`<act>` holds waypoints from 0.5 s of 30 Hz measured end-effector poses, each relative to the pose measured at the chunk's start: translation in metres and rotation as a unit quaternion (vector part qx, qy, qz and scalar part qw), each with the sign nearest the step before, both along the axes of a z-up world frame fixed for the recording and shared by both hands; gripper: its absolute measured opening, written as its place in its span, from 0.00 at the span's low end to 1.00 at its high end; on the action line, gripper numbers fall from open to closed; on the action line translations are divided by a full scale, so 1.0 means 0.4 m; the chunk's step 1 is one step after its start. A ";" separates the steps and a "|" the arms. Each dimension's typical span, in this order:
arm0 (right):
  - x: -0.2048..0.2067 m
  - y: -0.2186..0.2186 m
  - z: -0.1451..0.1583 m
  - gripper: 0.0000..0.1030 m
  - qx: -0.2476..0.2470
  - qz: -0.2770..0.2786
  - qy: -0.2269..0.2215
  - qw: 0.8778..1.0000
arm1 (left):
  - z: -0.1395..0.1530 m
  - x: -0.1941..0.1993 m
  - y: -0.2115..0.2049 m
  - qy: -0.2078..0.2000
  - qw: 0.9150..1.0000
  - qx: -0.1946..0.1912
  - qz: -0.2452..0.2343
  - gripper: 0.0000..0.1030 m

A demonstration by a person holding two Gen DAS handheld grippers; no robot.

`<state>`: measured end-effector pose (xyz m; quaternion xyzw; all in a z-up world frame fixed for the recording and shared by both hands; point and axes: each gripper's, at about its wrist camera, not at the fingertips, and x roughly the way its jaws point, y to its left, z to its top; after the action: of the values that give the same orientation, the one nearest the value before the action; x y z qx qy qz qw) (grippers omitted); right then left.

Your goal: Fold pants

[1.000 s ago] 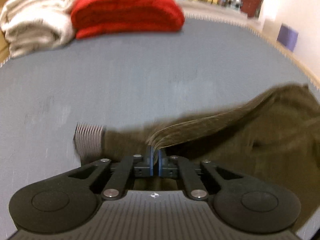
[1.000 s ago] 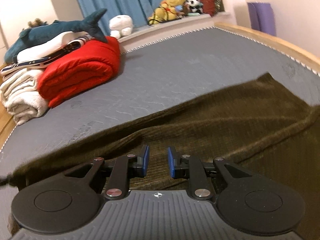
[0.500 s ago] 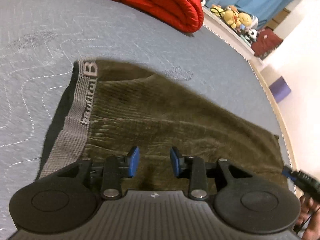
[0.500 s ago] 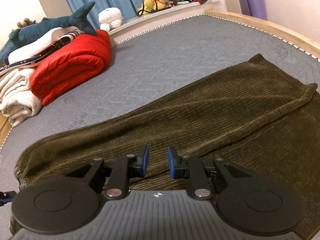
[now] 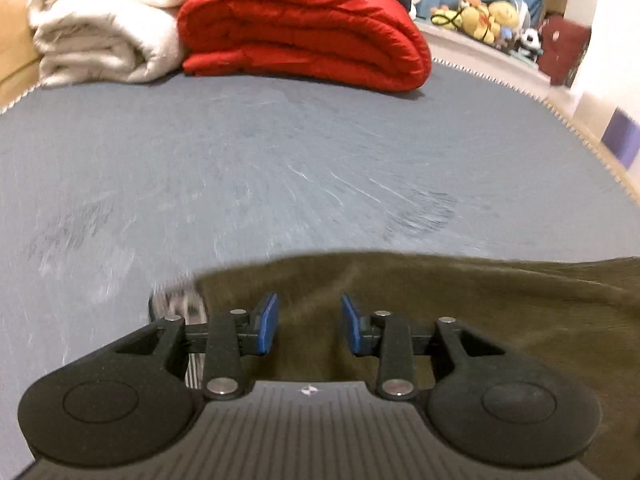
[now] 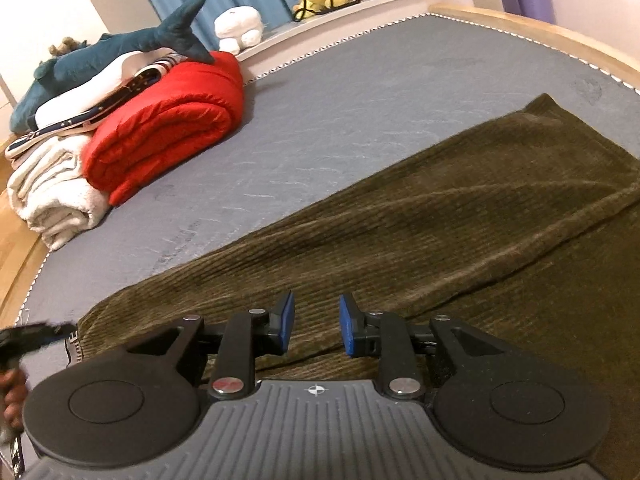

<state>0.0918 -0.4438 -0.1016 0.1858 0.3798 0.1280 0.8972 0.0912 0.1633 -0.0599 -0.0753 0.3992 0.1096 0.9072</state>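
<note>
The olive pants (image 6: pixel 460 216) lie flat across the near side of the grey bed (image 6: pixel 360 92). The left gripper (image 5: pixel 308 328) has just been opening its jaws; both it and the right gripper (image 6: pixel 316 326) hover jaws apart, clamping nothing.

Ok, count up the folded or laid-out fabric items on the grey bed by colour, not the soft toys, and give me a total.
Olive-brown ribbed corduroy pants, spread flat: 1
Red puffy quilted blanket, folded: 1
Cream fluffy blanket, folded: 1
Total: 3
</note>
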 end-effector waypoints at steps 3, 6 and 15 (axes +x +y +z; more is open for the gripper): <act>0.010 -0.008 0.004 0.26 0.003 -0.001 -0.001 1.000 | -0.059 0.087 0.042 0.009 1.000 0.000 0.007 0.53; 0.023 -0.018 0.004 0.26 0.006 -0.003 0.001 1.000 | -0.099 0.156 0.064 0.010 1.000 -0.004 -0.014 0.72; 0.045 -0.044 -0.002 0.28 -0.002 -0.008 0.006 1.000 | -0.140 0.207 0.092 0.049 0.986 -0.067 -0.146 0.38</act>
<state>0.1098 -0.4614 -0.1025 0.1882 0.3839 0.1187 0.8962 0.1739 0.2000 -0.1158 -0.0709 0.4566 -0.0473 0.8856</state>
